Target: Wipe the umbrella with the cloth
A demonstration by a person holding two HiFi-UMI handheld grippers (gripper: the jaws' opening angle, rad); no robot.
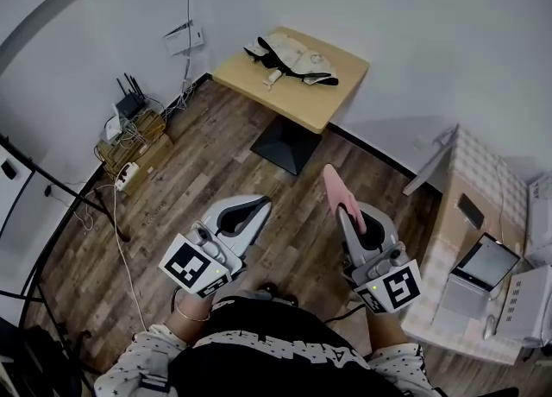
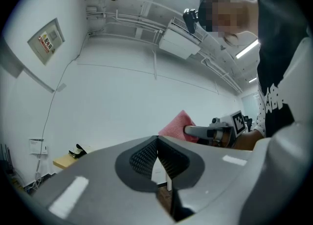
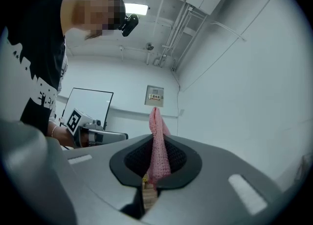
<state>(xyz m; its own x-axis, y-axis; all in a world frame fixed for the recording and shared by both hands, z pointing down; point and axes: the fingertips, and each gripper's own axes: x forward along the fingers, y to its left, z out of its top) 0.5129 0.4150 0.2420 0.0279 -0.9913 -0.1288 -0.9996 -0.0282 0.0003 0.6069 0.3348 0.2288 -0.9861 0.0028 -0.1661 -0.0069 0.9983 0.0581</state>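
A small wooden table stands against the far wall, and on it lies a cream and black folded umbrella; both are seen small at the left in the left gripper view, the table and the umbrella. My right gripper is held at waist height, shut on a pink cloth that sticks up past its tips. In its own view the right gripper has the cloth pinched between the pads. My left gripper is shut and holds nothing. Both grippers are well short of the table.
Wood floor lies between me and the table's black base. A router and cables on cardboard boxes sit at the left wall. A white tiled counter with devices stands at the right. A dark rack runs along the left edge.
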